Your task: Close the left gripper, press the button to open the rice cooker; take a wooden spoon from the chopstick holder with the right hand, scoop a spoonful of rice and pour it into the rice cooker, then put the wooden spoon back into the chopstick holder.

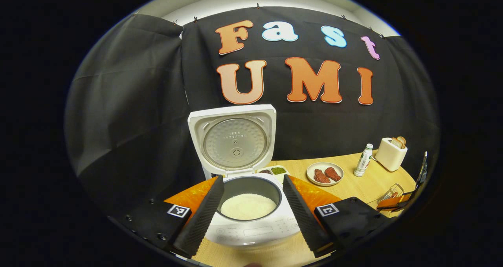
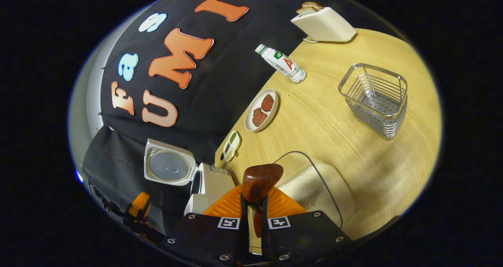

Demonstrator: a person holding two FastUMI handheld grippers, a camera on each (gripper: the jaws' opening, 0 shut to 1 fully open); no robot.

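Wooden spoon: the dark reddish-brown wooden spoon (image 2: 260,184) stood clamped between the right gripper (image 2: 253,216) jaws, both fingers pressing its handle, bowl end pointing away from the camera.
Right jaws: closed together on the spoon handle, held above an orange ribbed mat (image 2: 226,206) and just beside a clear container of white rice (image 2: 310,188).
Left jaws: the left gripper (image 1: 253,216) had its fingers spread wide apart, one on each side of the cooker's pot, gripping nothing.
Rice cooker: the white rice cooker (image 1: 251,227) sat directly ahead of the left jaws with its lid (image 1: 234,139) standing upright and open; white rice (image 1: 247,206) lay in the grey inner pot. In the right gripper view it (image 2: 208,186) sat to the left of the spoon.
Table: light wood-grain table (image 2: 334,114), with the orange mat (image 1: 310,192) under the cooker.
Chopstick holder: silver wire basket holder (image 2: 375,98) stood well apart from the spoon, on bare table.
Farther off: a small white divided dish (image 1: 275,170) behind the cooker, a round white plate with two brown meat pieces (image 1: 325,174), a white bottle with a green cap (image 1: 363,160), and a cream toaster holding bread slices (image 1: 391,153).
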